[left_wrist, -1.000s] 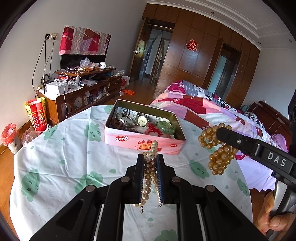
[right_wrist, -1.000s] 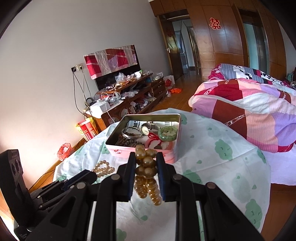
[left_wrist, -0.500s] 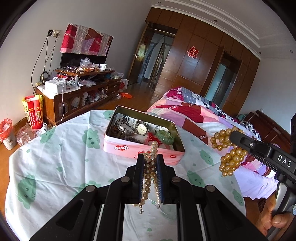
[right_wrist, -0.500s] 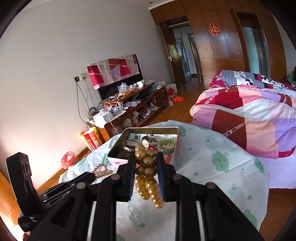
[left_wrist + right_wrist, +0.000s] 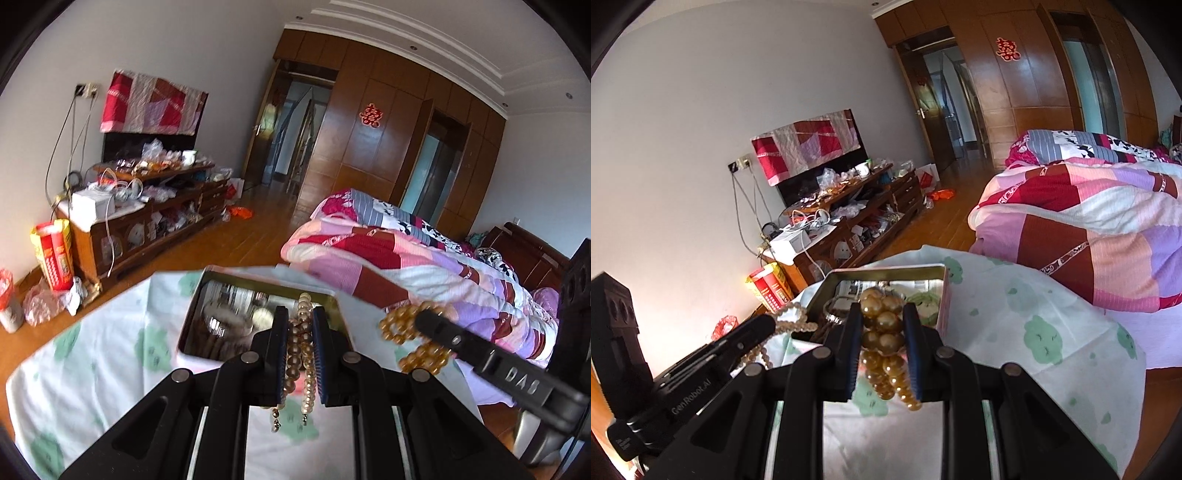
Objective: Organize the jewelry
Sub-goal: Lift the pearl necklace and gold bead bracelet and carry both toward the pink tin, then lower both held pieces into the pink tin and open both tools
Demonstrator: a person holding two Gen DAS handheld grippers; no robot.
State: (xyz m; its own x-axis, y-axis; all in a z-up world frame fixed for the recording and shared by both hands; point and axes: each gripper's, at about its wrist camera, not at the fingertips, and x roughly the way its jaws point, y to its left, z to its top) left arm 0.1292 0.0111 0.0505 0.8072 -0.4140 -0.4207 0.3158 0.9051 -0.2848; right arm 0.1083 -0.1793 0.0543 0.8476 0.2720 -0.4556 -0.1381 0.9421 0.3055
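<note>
A pink open tin (image 5: 207, 291) (image 5: 943, 291) holding a watch, bangles and other jewelry sits on the table with its pale cloth (image 5: 96, 354) (image 5: 1049, 332). My left gripper (image 5: 299, 314) is shut on a strand of small pale pearls (image 5: 301, 354) that dangles over the tin's near edge. My right gripper (image 5: 881, 310) is shut on a bunch of large golden beads (image 5: 882, 332), just in front of the tin. In the left wrist view the right gripper (image 5: 424, 317) and its golden beads (image 5: 399, 328) hang to the right of the tin. The left gripper (image 5: 764, 325) shows at lower left in the right wrist view.
A bed with a patchwork quilt (image 5: 388, 254) (image 5: 1089, 221) lies right of the table. A cluttered wooden TV cabinet (image 5: 147, 218) (image 5: 857, 214) stands along the left wall, with a red and yellow bag (image 5: 53, 254) beside it. Wooden wardrobes (image 5: 369, 147) and a doorway stand behind.
Both grippers have moved up and towards the tin with their strands still held. The tin sits closer under the fingertips in both views and the table takes less of the frame.
</note>
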